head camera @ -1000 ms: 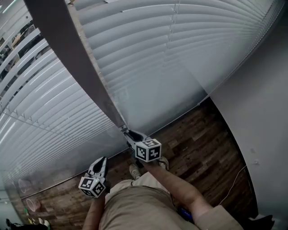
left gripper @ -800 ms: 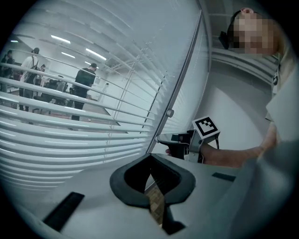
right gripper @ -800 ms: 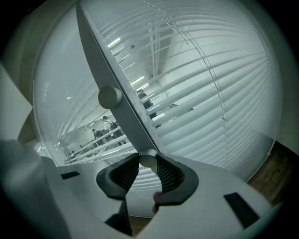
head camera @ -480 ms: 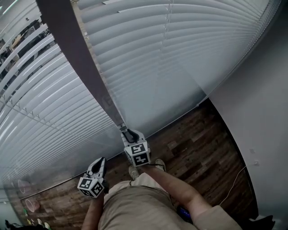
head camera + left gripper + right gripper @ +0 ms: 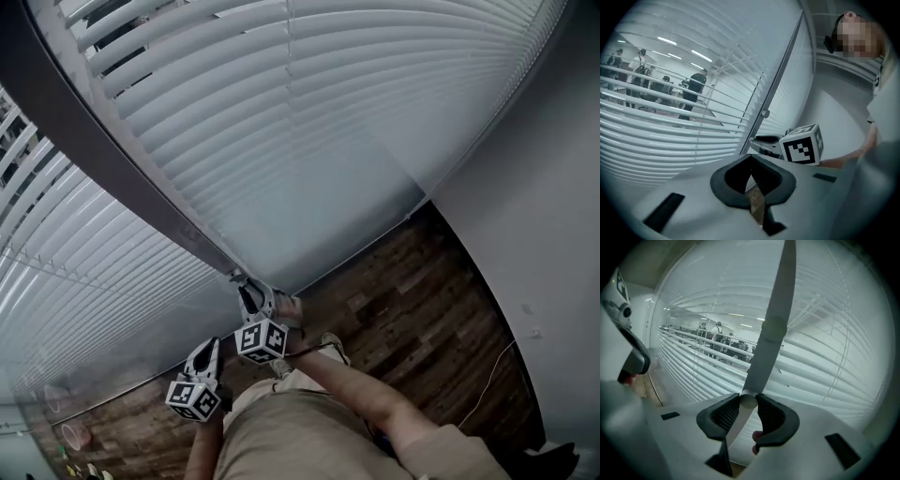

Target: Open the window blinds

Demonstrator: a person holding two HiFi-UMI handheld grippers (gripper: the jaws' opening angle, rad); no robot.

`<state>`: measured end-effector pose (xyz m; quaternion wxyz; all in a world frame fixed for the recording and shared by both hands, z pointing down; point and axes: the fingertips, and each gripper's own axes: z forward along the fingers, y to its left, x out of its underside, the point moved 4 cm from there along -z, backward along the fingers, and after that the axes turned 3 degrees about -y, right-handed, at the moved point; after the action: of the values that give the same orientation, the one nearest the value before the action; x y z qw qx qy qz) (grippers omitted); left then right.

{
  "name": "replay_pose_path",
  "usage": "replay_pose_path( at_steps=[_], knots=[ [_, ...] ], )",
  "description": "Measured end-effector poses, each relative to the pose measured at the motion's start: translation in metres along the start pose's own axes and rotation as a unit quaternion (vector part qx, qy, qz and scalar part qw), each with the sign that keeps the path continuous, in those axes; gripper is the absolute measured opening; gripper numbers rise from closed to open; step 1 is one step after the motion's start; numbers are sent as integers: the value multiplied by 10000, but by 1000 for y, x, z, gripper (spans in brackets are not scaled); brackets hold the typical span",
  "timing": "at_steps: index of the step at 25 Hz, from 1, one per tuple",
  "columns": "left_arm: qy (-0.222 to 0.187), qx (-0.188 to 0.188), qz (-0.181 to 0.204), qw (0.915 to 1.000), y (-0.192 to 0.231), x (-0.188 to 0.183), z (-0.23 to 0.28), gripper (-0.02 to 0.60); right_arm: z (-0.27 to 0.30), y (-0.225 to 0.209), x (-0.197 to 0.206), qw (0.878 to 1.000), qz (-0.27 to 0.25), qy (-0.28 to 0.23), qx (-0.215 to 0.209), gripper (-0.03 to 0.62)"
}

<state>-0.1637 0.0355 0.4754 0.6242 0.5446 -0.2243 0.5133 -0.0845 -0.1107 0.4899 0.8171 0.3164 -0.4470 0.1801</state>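
The left gripper (image 5: 751, 161) has its jaws together, with nothing between them. Ahead, the right gripper (image 5: 761, 140) sits at the foot of a slanting wand (image 5: 780, 79) beside the blinds (image 5: 670, 126).

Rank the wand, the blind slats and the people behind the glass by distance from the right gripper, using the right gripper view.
1. wand: centre, clamped in the tongs of the right gripper.
2. blind slats: just behind the wand, spanning the view.
3. people: centre-left, beyond the glass, farthest.
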Motion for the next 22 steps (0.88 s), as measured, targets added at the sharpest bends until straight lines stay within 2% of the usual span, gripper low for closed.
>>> replay_pose_path(
  at_steps=[6,8,11,12,13,15,17,18,19,20,22],
  knots=[
    [127,-22,53,9999,3,3,-11,14,-9,5,-5,9926,-1175,13,310,127],
    [156,13,82,9998,4,2,-13,14,-12,8,-6,9819,-1834,105,464,127],
    [213,116,158,9996,3,5,-12,14,-13,12,-4,9554,-2871,199,665,127],
    [238,157,191,9994,3,7,-10,14,-13,11,-1,9510,-3013,199,671,129],
    [262,193,221,9992,4,8,-9,14,-13,10,1,9530,-2962,182,612,130],
    [287,250,257,9989,10,4,-11,14,-13,9,0,9739,-2248,150,273,132],
    [279,288,266,9988,18,-3,-17,14,-16,7,-3,9965,-787,153,-241,163],
    [273,294,265,9988,22,-6,-21,14,-18,5,-5,9987,103,130,-489,187],
    [270,291,262,9989,26,-7,-23,14,-20,3,-5,9924,1011,61,-698,189],
    [270,282,257,9989,29,-8,-26,14,-21,-1,-5,9786,1876,-45,-845,189],
    [276,265,244,9990,33,-8,-30,14,-21,-10,-3,9412,3241,-231,-925,189]
  ],
)
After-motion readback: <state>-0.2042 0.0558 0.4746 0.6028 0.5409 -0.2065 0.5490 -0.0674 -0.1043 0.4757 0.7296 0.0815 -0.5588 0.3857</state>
